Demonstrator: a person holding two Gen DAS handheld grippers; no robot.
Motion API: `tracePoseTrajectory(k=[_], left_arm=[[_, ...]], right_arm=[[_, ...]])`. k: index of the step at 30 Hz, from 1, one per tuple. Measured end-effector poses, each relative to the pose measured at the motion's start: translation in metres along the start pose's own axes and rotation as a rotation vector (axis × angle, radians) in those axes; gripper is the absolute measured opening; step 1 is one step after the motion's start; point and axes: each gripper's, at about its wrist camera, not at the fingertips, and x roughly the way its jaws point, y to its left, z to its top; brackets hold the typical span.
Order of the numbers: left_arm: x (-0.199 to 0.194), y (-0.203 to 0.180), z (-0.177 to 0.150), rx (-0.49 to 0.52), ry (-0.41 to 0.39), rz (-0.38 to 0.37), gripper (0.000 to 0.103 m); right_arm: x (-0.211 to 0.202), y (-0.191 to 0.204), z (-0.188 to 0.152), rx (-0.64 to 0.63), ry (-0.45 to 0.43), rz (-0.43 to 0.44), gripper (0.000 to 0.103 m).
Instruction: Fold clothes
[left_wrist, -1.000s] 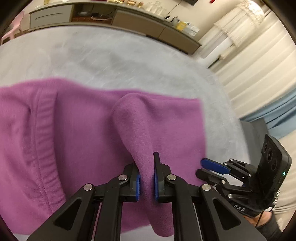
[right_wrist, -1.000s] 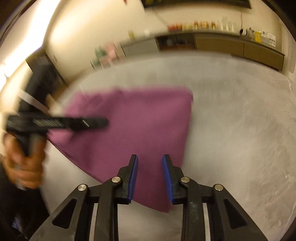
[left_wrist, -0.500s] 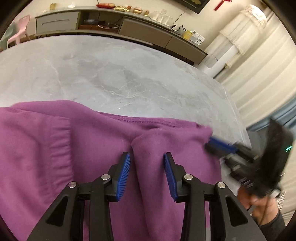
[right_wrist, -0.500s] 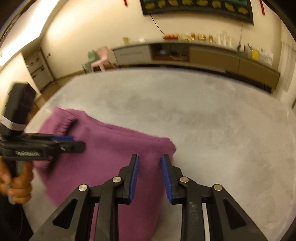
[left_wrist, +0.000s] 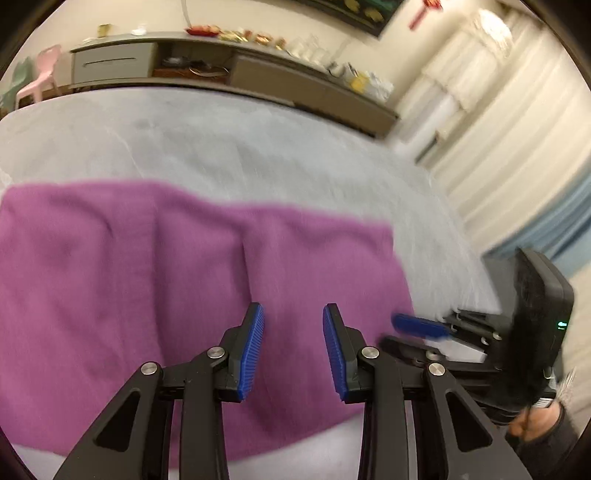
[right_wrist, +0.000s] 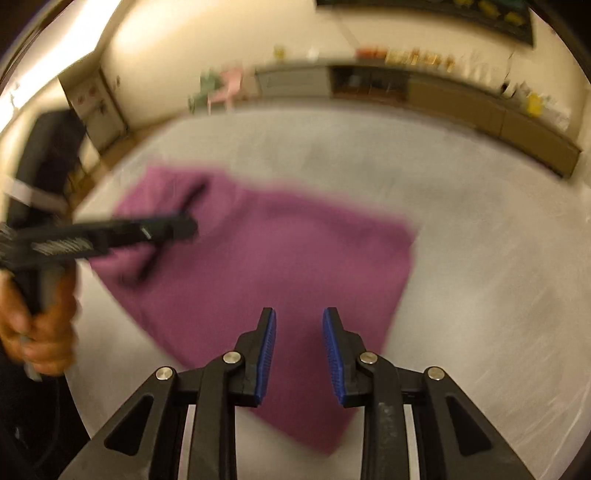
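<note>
The left gripper (left_wrist: 293, 347) has let go. A second ago its fingers were pinched narrow on a raised ridge of the purple garment (left_wrist: 184, 280); half a second ago they had sprung apart with the ridge still standing between them, and they have since eased in a little, so they now stand moderately apart with nothing between the blue pads. The fabric seen through the gap lies below them, untouched. The ridge has dropped: the garment now lies flat on the grey marble-look worktop (left_wrist: 221, 147), a soft crease running up its middle where the lifted cloth came down.

I judge from this that one fold has just been laid and released (the cloth looks like fleece, thick enough to hold the fold without springing back, though blur hides the edges). What remains is probably another fold or a smoothing pass.

The right gripper (right_wrist: 299, 350) hovers over the garment's near corner, its fingers also moderately apart and empty, much as they were in both earlier frames. Its view has shifted, though: half a second ago only a rumpled strip of purple showed to the left of it, and now the whole rectangle is spread ahead, with the left gripper reaching over its far side in the person's hand (right_wrist: 40, 332).
</note>
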Motion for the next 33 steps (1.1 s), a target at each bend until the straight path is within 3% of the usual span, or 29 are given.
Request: tracePoseTrajectory(k=[1, 3, 7, 10, 14, 15, 16, 17, 18, 21, 22, 23, 25, 27, 31, 32, 33], left_arm=[[0.009, -0.001, -0.007, 0.006, 0.031, 0.041, 0.032], [0.010, -0.004, -0.014, 0.007, 0.017, 0.067, 0.033], [0.009, -0.009, -0.024, 0.030, 0.051, 0.115, 0.033], [0.009, -0.019, -0.031, 0.103, 0.030, 0.180, 0.036], [-0.003, -0.030, -0.020, 0.076, 0.044, 0.178, 0.034], [-0.009, -0.036, -0.014, 0.075, 0.031, 0.165, 0.039], [-0.012, -0.042, -0.009, 0.074, 0.028, 0.150, 0.045], [-0.012, -0.049, -0.002, 0.073, 0.046, 0.130, 0.054], [-0.012, -0.055, 0.005, 0.073, 0.063, 0.111, 0.061], [0.006, -0.083, 0.030, 0.106, 0.140, 0.088, 0.063], [0.014, -0.093, 0.038, 0.120, 0.168, 0.084, 0.063], [0.021, -0.103, 0.047, 0.134, 0.196, 0.079, 0.063], [0.044, -0.124, 0.059, 0.168, 0.258, 0.078, 0.063], [0.067, -0.144, 0.063, 0.205, 0.317, 0.091, 0.063], [0.104, -0.169, 0.053, 0.312, 0.419, 0.203, 0.061], [0.108, -0.169, 0.051, 0.327, 0.412, 0.223, 0.052], [0.109, -0.167, 0.049, 0.330, 0.400, 0.232, 0.030]], right_arm=[[-0.001, 0.006, -0.006, -0.025, -0.024, -0.022, 0.031], [-0.007, 0.011, -0.013, -0.054, -0.038, -0.038, 0.031], [-0.017, -0.023, -0.010, 0.140, -0.086, 0.005, 0.031], [-0.007, -0.018, -0.026, 0.105, -0.059, -0.017, 0.031], [-0.015, -0.025, -0.025, 0.153, -0.069, -0.003, 0.032], [-0.020, -0.031, -0.025, 0.183, -0.090, -0.005, 0.032], [-0.022, -0.037, -0.025, 0.215, -0.111, -0.008, 0.041], [-0.022, -0.040, -0.026, 0.249, -0.125, -0.008, 0.056], [-0.020, -0.044, -0.028, 0.281, -0.131, -0.002, 0.061], [-0.006, -0.048, -0.028, 0.331, -0.095, 0.039, 0.062], [-0.002, -0.046, -0.026, 0.336, -0.095, 0.041, 0.057], [-0.004, -0.045, -0.028, 0.339, -0.104, 0.034, 0.033], [-0.008, -0.043, -0.030, 0.344, -0.126, 0.023, 0.018], [-0.016, -0.038, -0.030, 0.333, -0.168, 0.033, 0.014], [-0.037, -0.023, -0.033, 0.295, -0.249, 0.075, 0.011], [-0.039, -0.021, -0.032, 0.292, -0.258, 0.086, 0.011], [-0.038, -0.020, -0.031, 0.294, -0.259, 0.097, 0.011]])
